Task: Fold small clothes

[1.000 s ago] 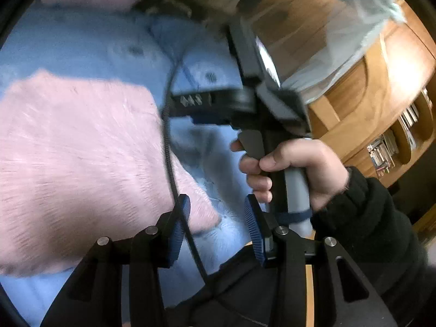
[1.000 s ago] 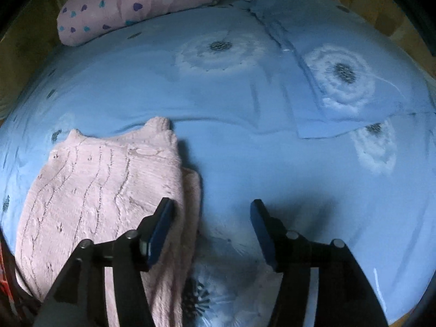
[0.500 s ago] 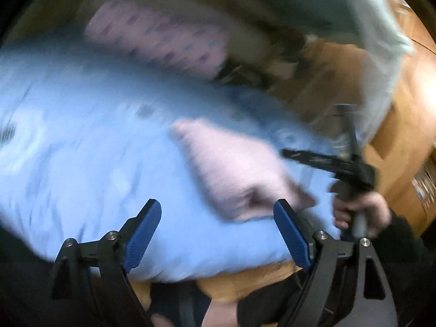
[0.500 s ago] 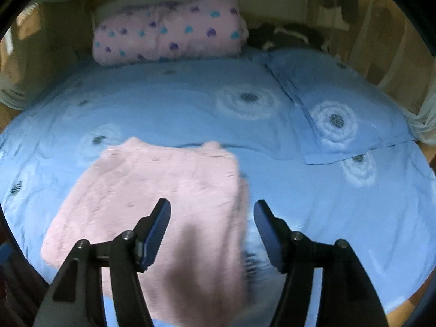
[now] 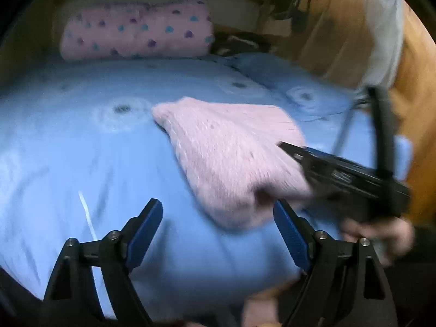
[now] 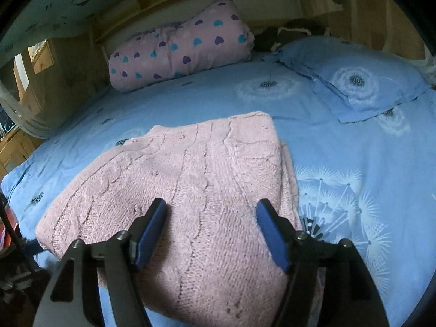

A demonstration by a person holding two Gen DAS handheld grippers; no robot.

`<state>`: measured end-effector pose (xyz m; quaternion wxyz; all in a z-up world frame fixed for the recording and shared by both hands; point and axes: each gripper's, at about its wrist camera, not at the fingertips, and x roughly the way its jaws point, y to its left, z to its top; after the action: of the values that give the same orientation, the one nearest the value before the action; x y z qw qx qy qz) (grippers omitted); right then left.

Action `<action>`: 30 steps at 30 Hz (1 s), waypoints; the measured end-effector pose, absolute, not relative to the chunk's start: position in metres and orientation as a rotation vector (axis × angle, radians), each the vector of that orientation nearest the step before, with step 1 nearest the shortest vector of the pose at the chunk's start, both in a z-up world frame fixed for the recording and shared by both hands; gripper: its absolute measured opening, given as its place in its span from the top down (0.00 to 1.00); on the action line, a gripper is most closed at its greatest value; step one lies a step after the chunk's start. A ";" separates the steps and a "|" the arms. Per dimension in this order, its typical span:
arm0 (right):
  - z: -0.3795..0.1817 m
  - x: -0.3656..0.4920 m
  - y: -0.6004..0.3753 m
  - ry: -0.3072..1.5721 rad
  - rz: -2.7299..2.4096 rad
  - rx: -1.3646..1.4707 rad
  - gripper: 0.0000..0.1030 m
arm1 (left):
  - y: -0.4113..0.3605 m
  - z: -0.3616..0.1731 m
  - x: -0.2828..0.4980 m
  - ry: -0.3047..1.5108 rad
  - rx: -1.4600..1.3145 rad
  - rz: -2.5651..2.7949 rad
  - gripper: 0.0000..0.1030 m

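A pink cable-knit sweater [image 6: 190, 185] lies folded on the blue bed sheet [image 6: 354, 163]. It also shows in the left wrist view [image 5: 231, 158], right of centre. My right gripper [image 6: 212, 226] is open and empty, hovering just over the sweater's near part. My left gripper [image 5: 218, 226] is open and empty, held above the sheet to the left of the sweater's near edge. The right gripper's black body [image 5: 348, 174] shows in the left wrist view at the sweater's right side, with the hand holding it below.
A pink pillow with heart dots [image 6: 179, 51] lies at the bed's far end. A blue pillow [image 6: 354, 81] lies at the far right. A wooden headboard and wooden wall [image 5: 340, 41] stand behind and to the right. The bed's near edge is just below the grippers.
Both grippers have pulled back from the sweater and tilted up, so the whole bed shows. The left gripper has opened wider. The sweater lies folded, free of both grippers.
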<state>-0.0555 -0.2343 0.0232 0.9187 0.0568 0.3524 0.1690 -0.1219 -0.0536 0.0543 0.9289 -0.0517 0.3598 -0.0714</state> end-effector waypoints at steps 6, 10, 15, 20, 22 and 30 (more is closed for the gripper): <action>0.017 -0.055 -0.242 0.735 0.385 0.146 0.31 | -0.049 0.055 -0.117 0.677 -0.150 0.069 0.98; 0.016 -0.054 -0.244 0.745 0.386 0.134 0.31 | -0.077 0.065 -0.137 0.596 0.040 0.115 1.00; 0.016 -0.056 -0.239 0.743 0.362 0.083 0.31 | -0.066 0.035 -0.125 0.749 -0.027 0.097 1.00; 0.043 -0.051 -0.218 0.835 0.259 0.027 0.39 | -0.040 0.032 -0.129 0.773 -0.235 0.018 1.00; 0.066 -0.070 -0.207 0.750 0.317 0.022 0.68 | -0.029 0.028 -0.131 0.772 -0.309 -0.002 1.00; 0.013 -0.113 -0.154 0.711 0.464 -0.119 0.82 | -0.025 0.020 -0.143 0.775 -0.388 -0.024 0.99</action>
<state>-0.1130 -0.1537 0.0126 0.9095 -0.0575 0.3448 0.2251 -0.1428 -0.0250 0.0200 0.9075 -0.1882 0.3753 -0.0116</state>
